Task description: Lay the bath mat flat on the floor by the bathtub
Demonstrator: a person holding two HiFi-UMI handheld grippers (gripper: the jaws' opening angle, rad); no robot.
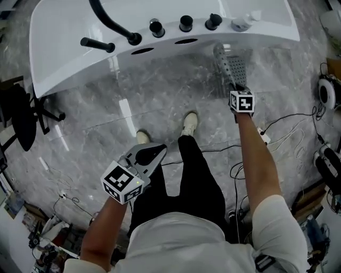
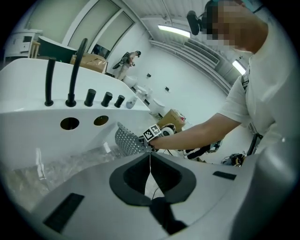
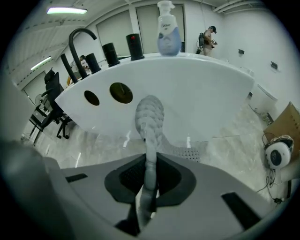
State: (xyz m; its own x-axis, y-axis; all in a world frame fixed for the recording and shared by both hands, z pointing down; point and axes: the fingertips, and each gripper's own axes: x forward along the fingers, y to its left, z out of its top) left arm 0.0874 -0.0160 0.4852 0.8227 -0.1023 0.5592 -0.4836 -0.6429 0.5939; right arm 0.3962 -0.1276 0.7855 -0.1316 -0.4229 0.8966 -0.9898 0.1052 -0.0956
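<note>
My right gripper pinches the bath mat and holds it up beside the bathtub, my left gripper is closed on nothing, and next I think I must spread the mat flat on the floor.

bright; ceiling strip lights; floor glare; fisheye edges dark

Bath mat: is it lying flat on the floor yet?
No, the right gripper holds the bath mat pinched and bunched up beside the bathtub.
</note>
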